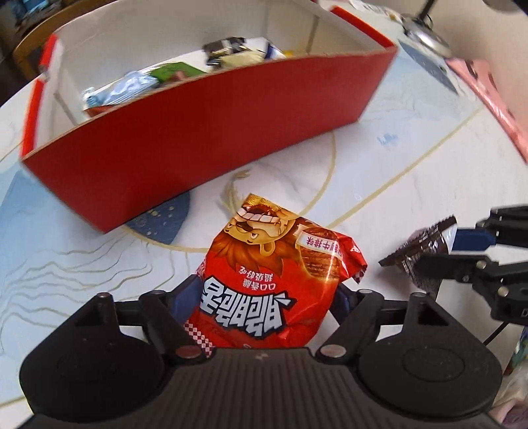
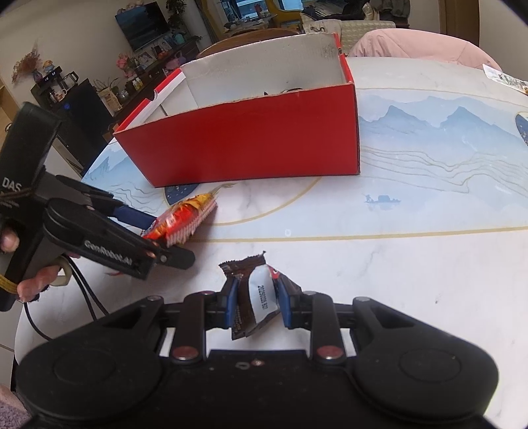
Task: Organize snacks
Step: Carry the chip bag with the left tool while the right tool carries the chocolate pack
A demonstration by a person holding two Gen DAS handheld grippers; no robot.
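Here, red snack bag (image 1: 277,280) clamped between left fingers (image 1: 188,297), dark wrapper (image 2: 254,297) pinched tight between right fingers (image 2: 231,303).

Bright even daylight; fisheye-bent edges; red box (image 1: 211,132) motion-blurred

Round marble-look table (image 2: 412,264), wall TV (image 2: 142,23), dark cabinet (image 2: 82,115), wooden chair (image 1: 36,39) behind.
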